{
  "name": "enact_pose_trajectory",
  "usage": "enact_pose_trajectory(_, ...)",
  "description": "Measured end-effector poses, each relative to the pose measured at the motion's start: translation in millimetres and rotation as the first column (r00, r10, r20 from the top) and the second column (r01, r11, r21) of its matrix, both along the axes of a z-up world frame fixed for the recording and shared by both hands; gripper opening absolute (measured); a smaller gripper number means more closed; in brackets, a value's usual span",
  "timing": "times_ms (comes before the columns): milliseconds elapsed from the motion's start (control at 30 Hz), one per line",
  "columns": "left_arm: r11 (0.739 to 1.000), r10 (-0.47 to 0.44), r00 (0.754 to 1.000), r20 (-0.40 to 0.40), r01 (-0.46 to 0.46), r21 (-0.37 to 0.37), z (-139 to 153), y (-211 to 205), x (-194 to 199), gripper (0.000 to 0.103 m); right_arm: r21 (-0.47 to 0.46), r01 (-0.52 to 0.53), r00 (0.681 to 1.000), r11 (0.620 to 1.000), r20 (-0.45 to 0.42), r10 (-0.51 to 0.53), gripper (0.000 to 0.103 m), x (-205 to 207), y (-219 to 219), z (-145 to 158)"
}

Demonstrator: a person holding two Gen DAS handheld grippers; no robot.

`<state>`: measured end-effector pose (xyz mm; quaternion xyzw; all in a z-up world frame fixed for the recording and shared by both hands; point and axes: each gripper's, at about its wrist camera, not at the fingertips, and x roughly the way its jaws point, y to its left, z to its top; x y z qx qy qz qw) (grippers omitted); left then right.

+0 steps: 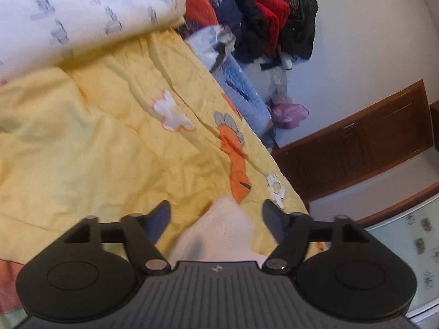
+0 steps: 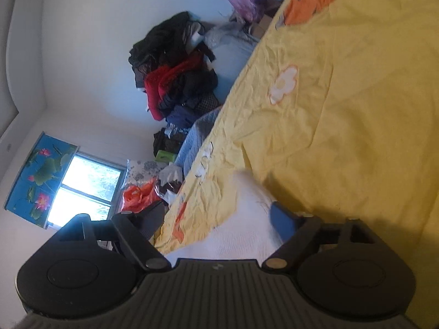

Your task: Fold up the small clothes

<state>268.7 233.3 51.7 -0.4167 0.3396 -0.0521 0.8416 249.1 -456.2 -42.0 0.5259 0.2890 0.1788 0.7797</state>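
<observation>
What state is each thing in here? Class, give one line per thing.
Left claw: open, holding nothing.
Right claw: open, holding nothing.
White garment: lying loose on the bedspread, between the open claws.
Yellow bedspread: spread out, wrinkled.
Clothes pile: heaped, unfolded.

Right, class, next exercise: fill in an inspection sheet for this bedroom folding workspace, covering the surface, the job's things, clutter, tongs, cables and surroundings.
Surface: yellow bedspread with orange and white patches, creased.
Job's things: white knitted garment lying on the bedspread, seen between both pairs of tongs.
Clutter: pile of dark and red clothes against the wall; purple plastic bag; orange plastic bag; printed white duvet at the far end.
Tongs: left tongs open, pads apart from the garment; right tongs open, garment under them, not pinched.
Cables: nothing seen.
Surroundings: window with lotus-print blind; wooden cabinet; pale walls.
</observation>
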Motion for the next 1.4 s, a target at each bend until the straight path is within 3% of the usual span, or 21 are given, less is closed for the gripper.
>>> enact_pose_trajectory(100,1.000,0.008,1.000,0.018,-0.009,0.026,3.3,7.1,-39.1,0.083,0.023,0.005,0.999,1.000,0.053,-0.006,0.082,-28.5,-15.5,9.0)
enact_pose_trajectory(200,0.996,0.031,0.999,0.010,-0.031,0.079,2.3,1.8,-86.0,0.083,-0.014,0.012,0.996,1.000,0.087,-0.011,0.082,-71.0,-22.6,15.9)
enact_pose_trajectory(300,0.993,0.015,1.000,0.014,-0.017,0.114,-3.5,-17.3,-134.3,0.083,-0.090,0.038,0.997,0.995,0.070,-0.032,0.082,-127.3,-21.5,11.5)
enact_pose_trajectory(400,0.994,0.012,1.000,-0.012,-0.011,0.105,-19.4,-38.0,-169.9,0.083,-0.121,0.055,0.999,0.991,0.007,-0.054,0.082,-177.4,-18.1,-6.0)
enact_pose_trajectory(500,0.995,0.013,0.999,-0.030,-0.010,0.101,-33.2,-54.3,-186.0,0.084,-0.102,0.068,0.996,0.993,-0.054,-0.073,0.082,-210.1,-9.8,-27.5)
enact_pose_trajectory(567,0.998,0.014,0.998,-0.053,-0.011,0.069,-44.5,-62.5,-186.8,0.083,-0.106,0.079,0.996,0.991,-0.036,-0.084,0.080,-221.4,-1.6,-31.0)
enact_pose_trajectory(700,0.998,0.052,0.999,-0.010,-0.051,0.030,-54.4,-76.1,-179.8,0.084,-0.088,0.079,0.996,0.993,-0.028,-0.082,0.079,-203.5,22.3,-33.0)
enact_pose_trajectory(833,0.991,0.112,0.994,0.012,-0.112,0.070,-52.9,-89.9,-166.6,0.081,-0.140,0.134,0.989,0.981,-0.045,-0.141,0.075,-175.0,50.7,-29.4)
enact_pose_trajectory(867,0.986,0.121,0.993,-0.003,-0.120,0.116,-50.5,-95.0,-163.2,0.060,-0.155,0.142,0.987,0.978,-0.048,-0.151,0.063,-168.4,55.7,-29.7)
enact_pose_trajectory(900,0.979,0.127,0.991,-0.031,-0.120,0.166,-48.9,-98.3,-159.9,0.048,-0.173,0.153,0.984,0.973,-0.061,-0.165,0.053,-163.0,58.9,-31.8)
enact_pose_trajectory(933,0.976,0.121,0.992,-0.044,-0.111,0.188,-47.5,-99.7,-158.6,0.042,-0.188,0.155,0.982,0.970,-0.079,-0.172,0.037,-158.8,60.3,-34.8)
enact_pose_trajectory(967,0.980,0.115,0.992,-0.048,-0.105,0.172,-46.9,-97.6,-158.5,0.035,-0.186,0.160,0.981,0.970,-0.081,-0.177,0.037,-157.1,60.4,-36.6)
enact_pose_trajectory(1067,0.984,0.086,0.995,-0.050,-0.076,0.163,-40.3,-91.3,-159.7,0.029,-0.191,0.156,0.984,0.969,-0.057,-0.170,0.035,-160.5,59.7,-32.8)
enact_pose_trajectory(1233,0.980,0.029,1.000,0.002,-0.028,0.197,-9.7,-95.1,-169.7,0.027,-0.180,0.137,0.990,0.974,0.008,-0.138,0.033,-166.9,52.5,-4.8)
enact_pose_trajectory(1400,0.975,-0.063,0.995,0.079,0.044,0.219,22.4,-96.0,-212.3,0.027,-0.172,0.094,0.994,0.981,0.073,-0.083,0.033,-196.6,46.0,22.5)
